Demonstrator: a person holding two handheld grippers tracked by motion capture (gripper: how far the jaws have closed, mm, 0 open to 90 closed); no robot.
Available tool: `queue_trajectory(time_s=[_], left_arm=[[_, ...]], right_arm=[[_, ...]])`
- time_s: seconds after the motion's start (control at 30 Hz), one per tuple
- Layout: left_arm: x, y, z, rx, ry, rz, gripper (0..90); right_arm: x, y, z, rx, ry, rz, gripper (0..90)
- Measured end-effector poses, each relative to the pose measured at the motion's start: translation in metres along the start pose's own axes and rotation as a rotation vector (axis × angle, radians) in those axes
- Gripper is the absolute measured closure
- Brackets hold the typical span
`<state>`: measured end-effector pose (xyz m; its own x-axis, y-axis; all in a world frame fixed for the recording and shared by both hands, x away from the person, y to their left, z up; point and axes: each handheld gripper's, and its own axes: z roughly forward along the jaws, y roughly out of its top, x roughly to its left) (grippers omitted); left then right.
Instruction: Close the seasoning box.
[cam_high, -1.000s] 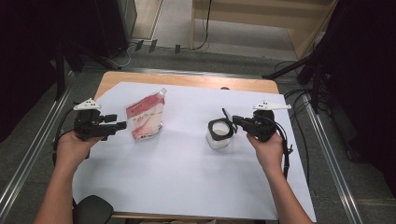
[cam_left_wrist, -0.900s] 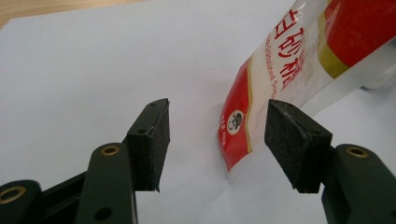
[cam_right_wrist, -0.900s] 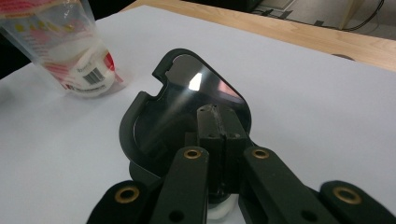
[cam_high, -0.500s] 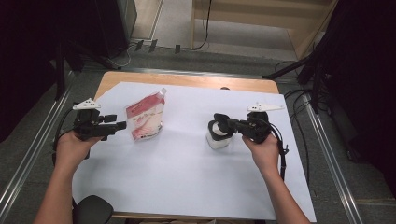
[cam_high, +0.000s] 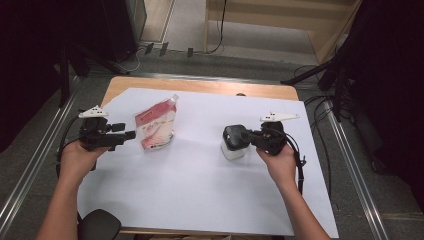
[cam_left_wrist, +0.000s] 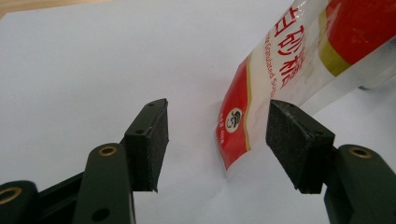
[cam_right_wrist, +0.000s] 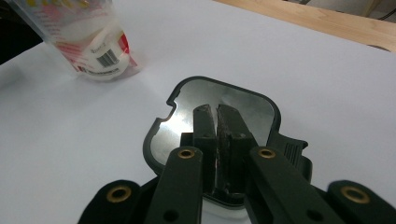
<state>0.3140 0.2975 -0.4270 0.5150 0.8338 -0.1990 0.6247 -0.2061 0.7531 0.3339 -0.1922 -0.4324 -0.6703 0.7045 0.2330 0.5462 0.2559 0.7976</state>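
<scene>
R gripper (cam_right_wrist: 215, 116), jaws nearly shut & just easing apart, presses black-rimmed lid of white jar (cam_high: 233, 145). L gripper (cam_left_wrist: 217, 135), half open, empty, beside red-white plastic sugar pouch (cam_high: 156, 127). Next, likely: grab pouch.

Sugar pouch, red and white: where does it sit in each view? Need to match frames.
High view: the pouch stands left of centre on the white sheet.
Left gripper view: upper right, leaning, red print towards the camera.
Right gripper view: top left corner, barcode side showing.
Shared landmark: the white sheet under it.
</scene>
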Motion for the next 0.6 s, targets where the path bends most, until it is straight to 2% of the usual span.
queue_trajectory(time_s=[0.23, 0.4, 0.6], left_arm=[[0.000, 0.000, -0.001, 0.001, 0.000, -0.001, 40.1], [0.001, 0.000, -0.001, 0.001, -0.001, -0.002, 40.0], [0.003, -0.001, 0.000, -0.005, 0.000, -0.008, 39.8]], right_arm=[[-0.004, 0.000, -0.006, -0.023, 0.002, -0.003, 73.0], [-0.013, 0.000, -0.013, -0.040, 0.008, 0.025, 66.5], [-0.023, -0.003, -0.025, -0.065, -0.013, 0.047, 62.9]])
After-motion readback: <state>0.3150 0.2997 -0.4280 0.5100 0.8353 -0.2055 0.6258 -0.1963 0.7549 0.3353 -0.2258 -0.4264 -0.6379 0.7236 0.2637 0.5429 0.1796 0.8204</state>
